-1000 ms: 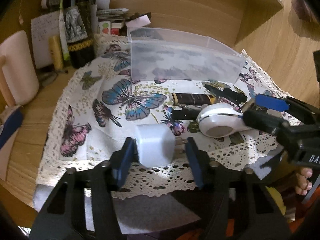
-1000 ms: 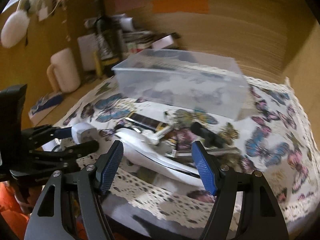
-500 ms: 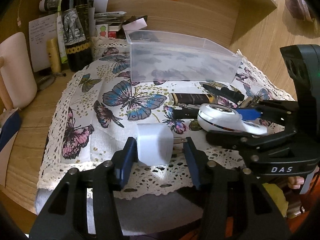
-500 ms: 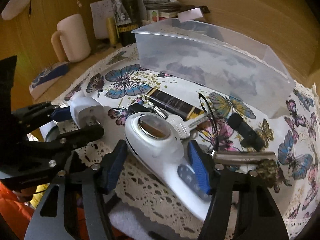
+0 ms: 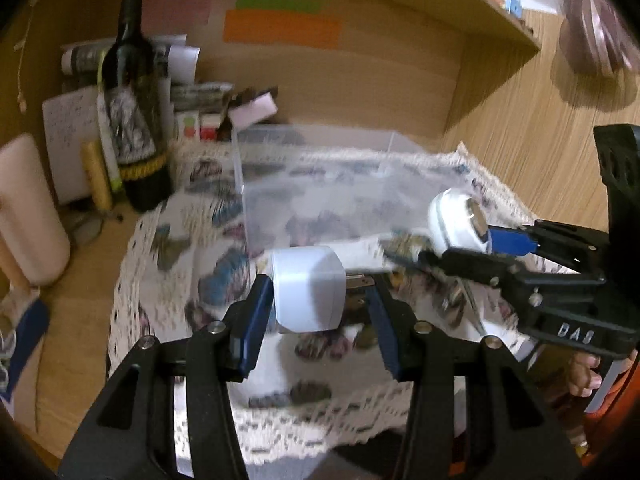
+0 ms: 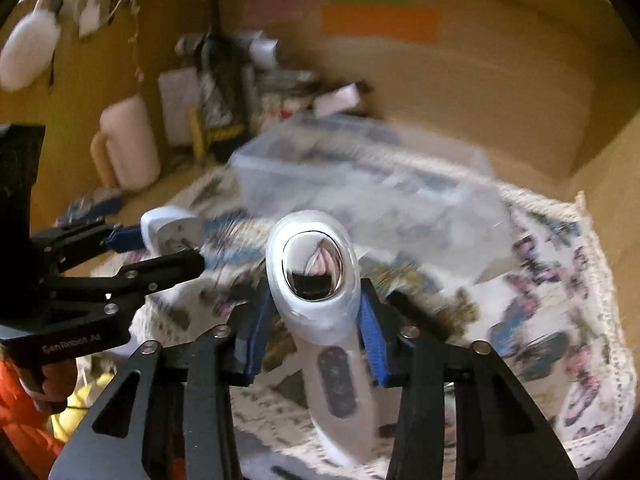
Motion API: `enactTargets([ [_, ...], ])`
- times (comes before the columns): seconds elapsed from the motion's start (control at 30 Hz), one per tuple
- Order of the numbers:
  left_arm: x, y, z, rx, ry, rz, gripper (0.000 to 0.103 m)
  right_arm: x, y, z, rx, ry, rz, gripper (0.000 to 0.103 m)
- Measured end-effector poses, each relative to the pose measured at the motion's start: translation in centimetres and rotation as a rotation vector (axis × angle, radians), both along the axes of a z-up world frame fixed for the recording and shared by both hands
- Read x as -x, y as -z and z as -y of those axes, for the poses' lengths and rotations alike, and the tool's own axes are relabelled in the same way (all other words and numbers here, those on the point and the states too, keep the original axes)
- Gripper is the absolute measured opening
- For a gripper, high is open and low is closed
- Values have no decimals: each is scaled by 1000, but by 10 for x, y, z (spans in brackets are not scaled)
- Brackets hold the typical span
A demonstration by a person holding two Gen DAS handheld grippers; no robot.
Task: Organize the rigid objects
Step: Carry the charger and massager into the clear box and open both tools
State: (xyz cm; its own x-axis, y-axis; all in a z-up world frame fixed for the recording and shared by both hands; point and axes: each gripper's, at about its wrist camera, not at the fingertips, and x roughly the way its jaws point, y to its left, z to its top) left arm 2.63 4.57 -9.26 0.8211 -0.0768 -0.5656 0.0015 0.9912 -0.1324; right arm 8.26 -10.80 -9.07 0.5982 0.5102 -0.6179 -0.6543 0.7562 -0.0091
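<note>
Left wrist — left claw (image 5: pixel 318 310) lifted charger (image 5: pixel 306 288) | right claw (image 6: pixel 312 330) raised white device (image 6: pixel 316 280)

White charger block (image 5: pixel 307 294): smooth matt plastic; metal prongs on its face in the right wrist view. White handheld device (image 6: pixel 316 292): glossy plastic shell, mirror-bright metal disc in the head. Storage bin (image 5: pixel 340 188): frosted translucent plastic. Cloth (image 5: pixel 168 248): woven fabric, butterfly print, lace-edged. Counter (image 5: pixel 72 300) and back wall: light wood grain, satin. Bottle (image 5: pixel 134 100): dark glossy glass, paper label. Left tool (image 5: pixel 318 316) and right tool (image 6: pixel 314 332): matt black plastic, blue ribbed pads. Mug (image 5: pixel 28 212): pale, matt.
</note>
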Motion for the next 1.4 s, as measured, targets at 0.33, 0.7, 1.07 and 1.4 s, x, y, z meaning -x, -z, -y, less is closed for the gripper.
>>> enactTargets([
  [0.33,-32,-42,-3,-3,3,77,48,-26,-58,36,-140,120,154,37],
  [0.7,-89,-61,-18,-19,-23,64,48,-81,-92,31,-153,179,239,37],
  [1.07,-147,-33,-24,-1,-30,-89,48,-139,-63,-5,-62,140,176,37],
  [1.4,-167,-9,-17,-37,-6,-152,48,-165,-17,-32,89,99,60,37],
])
